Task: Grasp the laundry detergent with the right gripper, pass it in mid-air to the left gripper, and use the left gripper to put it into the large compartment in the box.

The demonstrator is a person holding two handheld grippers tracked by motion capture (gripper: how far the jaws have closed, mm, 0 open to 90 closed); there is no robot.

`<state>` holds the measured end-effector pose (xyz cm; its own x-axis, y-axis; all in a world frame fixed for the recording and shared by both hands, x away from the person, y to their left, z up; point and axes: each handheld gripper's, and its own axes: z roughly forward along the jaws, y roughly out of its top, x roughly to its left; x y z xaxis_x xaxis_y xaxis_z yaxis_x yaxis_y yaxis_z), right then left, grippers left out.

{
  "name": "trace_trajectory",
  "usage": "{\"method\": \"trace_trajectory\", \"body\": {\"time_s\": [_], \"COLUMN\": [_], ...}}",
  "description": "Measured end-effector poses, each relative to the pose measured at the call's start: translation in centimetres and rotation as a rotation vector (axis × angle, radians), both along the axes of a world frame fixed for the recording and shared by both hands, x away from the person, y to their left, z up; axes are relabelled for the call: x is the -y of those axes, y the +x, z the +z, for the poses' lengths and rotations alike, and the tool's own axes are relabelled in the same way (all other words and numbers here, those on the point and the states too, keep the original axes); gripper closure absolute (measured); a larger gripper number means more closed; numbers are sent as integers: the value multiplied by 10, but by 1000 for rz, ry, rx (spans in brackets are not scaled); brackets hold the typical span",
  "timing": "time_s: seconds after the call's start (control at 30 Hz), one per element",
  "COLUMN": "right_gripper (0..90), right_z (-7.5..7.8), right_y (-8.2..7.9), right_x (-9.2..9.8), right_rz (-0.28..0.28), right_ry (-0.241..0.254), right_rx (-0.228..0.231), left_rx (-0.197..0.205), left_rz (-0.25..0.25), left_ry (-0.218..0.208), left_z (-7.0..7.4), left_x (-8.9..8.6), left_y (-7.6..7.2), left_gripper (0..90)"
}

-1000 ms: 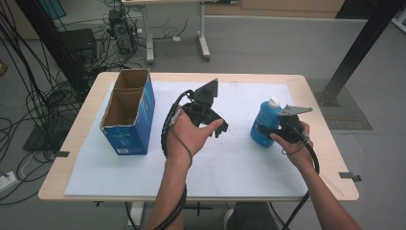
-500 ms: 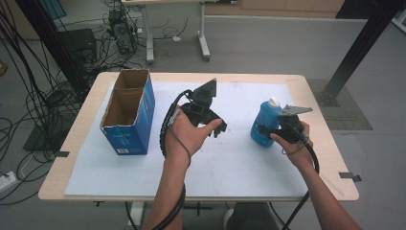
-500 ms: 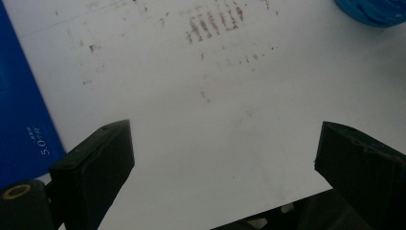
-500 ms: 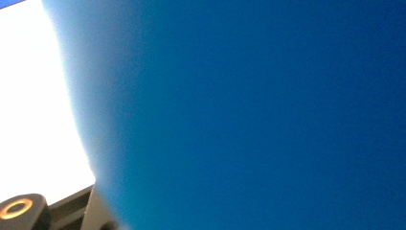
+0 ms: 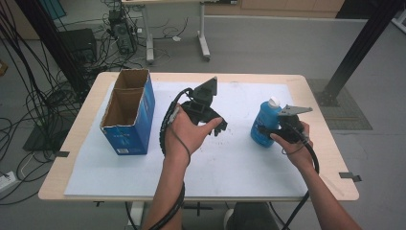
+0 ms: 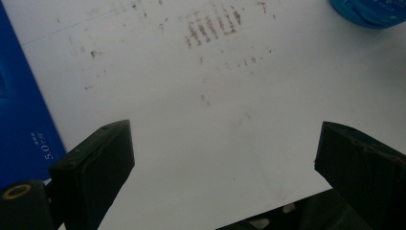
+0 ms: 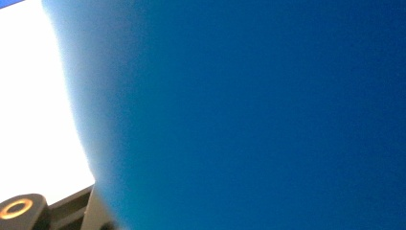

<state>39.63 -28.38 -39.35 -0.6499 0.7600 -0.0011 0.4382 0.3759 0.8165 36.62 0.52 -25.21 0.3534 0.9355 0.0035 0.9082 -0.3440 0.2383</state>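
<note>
Where cables sprawl, white table sheet [image 5: 239,163]

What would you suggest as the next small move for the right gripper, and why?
Probably lift the blue bottle slightly off the white mat. The right gripper seems shut on it, the bottle stands upright, and the open blue box is a likely destination.

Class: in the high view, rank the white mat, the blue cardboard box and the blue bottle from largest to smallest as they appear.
1. White mat
2. Blue cardboard box
3. Blue bottle
</note>
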Motion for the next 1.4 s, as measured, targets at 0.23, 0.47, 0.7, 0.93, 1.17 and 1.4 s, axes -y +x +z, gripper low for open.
{"method": "trace_trajectory", "body": {"time_s": [0.23, 0.47, 0.7, 0.93, 1.17, 1.4], "right_gripper": [439, 441, 442, 442, 442, 442], "right_z": [0, 2, 8, 37, 64, 86], "right_y": [1, 2, 7, 17, 23, 29], "right_x": [0, 1, -2, -18, -40, -65], "right_rz": [3, 6, 23, 98, 172, 240], "right_ry": [-1, 2, -11, -14, -21, -29], "right_rx": [-2, -14, -43, -69, -91, -90], "left_rx": [4, 1, -9, 0, 19, 20], "left_rz": [-15, -48, -96, -187, -349, -449], "left_ry": [5, 10, -7, -15, -6, 22], "left_z": [4, 12, 16, 36, 69, 90], "left_x": [-3, -8, -14, -26, -36, -44], "left_y": [4, 4, 5, 7, 8, 9], "left_gripper": [65, 65, 58, 57, 57, 49]}}
